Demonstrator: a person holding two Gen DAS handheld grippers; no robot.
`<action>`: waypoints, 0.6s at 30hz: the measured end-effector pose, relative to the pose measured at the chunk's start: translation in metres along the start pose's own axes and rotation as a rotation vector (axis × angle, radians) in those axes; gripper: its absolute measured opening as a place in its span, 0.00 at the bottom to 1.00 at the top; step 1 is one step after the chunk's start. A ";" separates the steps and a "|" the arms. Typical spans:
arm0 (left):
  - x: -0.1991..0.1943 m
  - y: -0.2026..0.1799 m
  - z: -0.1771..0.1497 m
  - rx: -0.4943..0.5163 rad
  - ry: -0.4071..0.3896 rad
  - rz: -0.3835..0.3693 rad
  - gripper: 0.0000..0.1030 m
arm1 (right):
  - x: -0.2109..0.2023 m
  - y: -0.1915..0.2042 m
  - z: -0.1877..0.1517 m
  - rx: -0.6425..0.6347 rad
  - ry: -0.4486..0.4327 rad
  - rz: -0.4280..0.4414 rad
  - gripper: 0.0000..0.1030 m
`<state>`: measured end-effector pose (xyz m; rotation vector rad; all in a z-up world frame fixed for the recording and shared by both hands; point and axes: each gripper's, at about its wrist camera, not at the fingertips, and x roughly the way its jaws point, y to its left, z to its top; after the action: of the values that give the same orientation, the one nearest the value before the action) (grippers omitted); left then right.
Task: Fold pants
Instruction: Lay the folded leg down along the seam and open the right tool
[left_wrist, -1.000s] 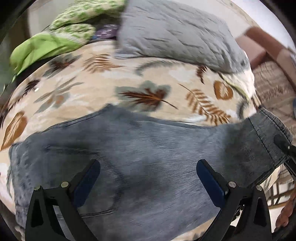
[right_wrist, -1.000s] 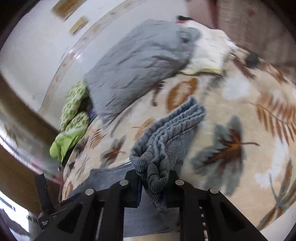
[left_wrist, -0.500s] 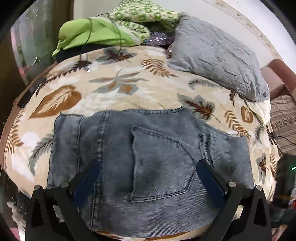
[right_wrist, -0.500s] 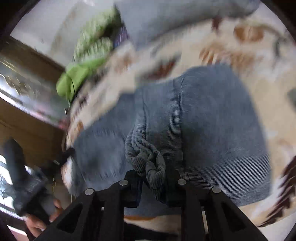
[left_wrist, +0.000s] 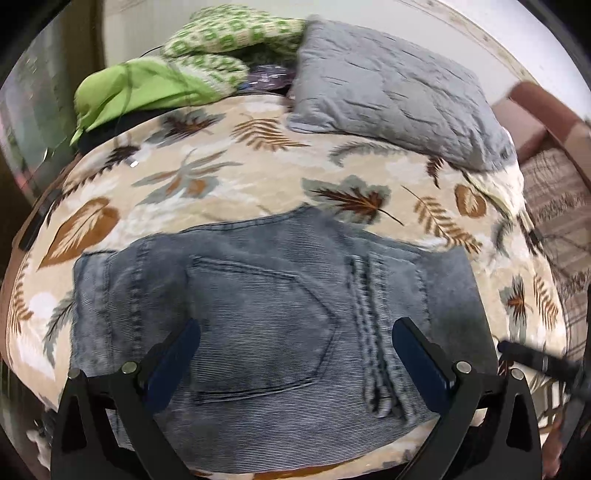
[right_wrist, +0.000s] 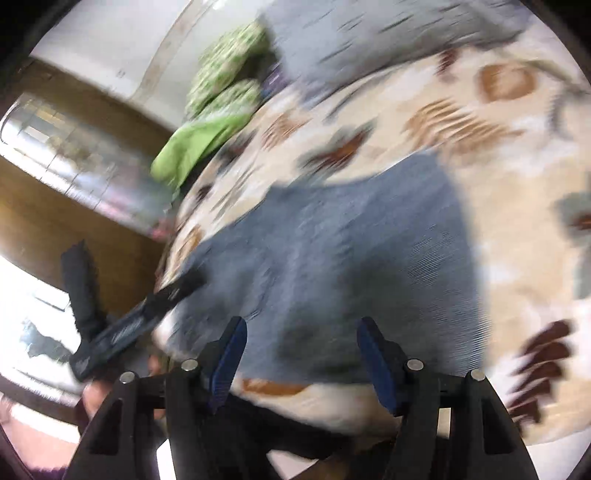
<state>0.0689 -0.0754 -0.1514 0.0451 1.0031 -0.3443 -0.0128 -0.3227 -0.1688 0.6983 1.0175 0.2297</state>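
The grey-blue jeans (left_wrist: 280, 317) lie folded into a compact rectangle on the leaf-print bedspread (left_wrist: 236, 177), back pocket and seam facing up. My left gripper (left_wrist: 295, 343) is open and empty, hovering just above the near half of the jeans. My right gripper (right_wrist: 299, 343) is open and empty, above the near edge of the jeans (right_wrist: 343, 266); that view is motion-blurred. The left gripper (right_wrist: 122, 325) shows at the left of the right wrist view.
A grey pillow (left_wrist: 391, 96) lies at the far right of the bed. Green clothes (left_wrist: 155, 88) are piled at the far left. A brown sofa (left_wrist: 546, 147) stands to the right. A wooden wall panel (right_wrist: 66, 206) is to the left.
My right gripper brought the bunched pant legs over onto the jeans, then opened and let go. The jeans now lie folded flat. My left gripper stayed open above them.
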 end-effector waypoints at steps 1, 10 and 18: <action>0.002 -0.008 -0.001 0.023 0.001 0.000 1.00 | 0.000 -0.008 0.002 0.020 -0.002 -0.006 0.64; 0.073 -0.052 -0.036 0.194 0.160 0.081 1.00 | 0.040 -0.066 0.002 0.154 0.166 0.004 0.37; 0.041 -0.038 -0.014 0.135 0.075 0.077 1.00 | 0.033 -0.029 0.044 0.059 0.047 -0.032 0.37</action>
<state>0.0662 -0.1194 -0.1887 0.2192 1.0484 -0.3416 0.0374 -0.3475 -0.1955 0.7327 1.0828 0.1896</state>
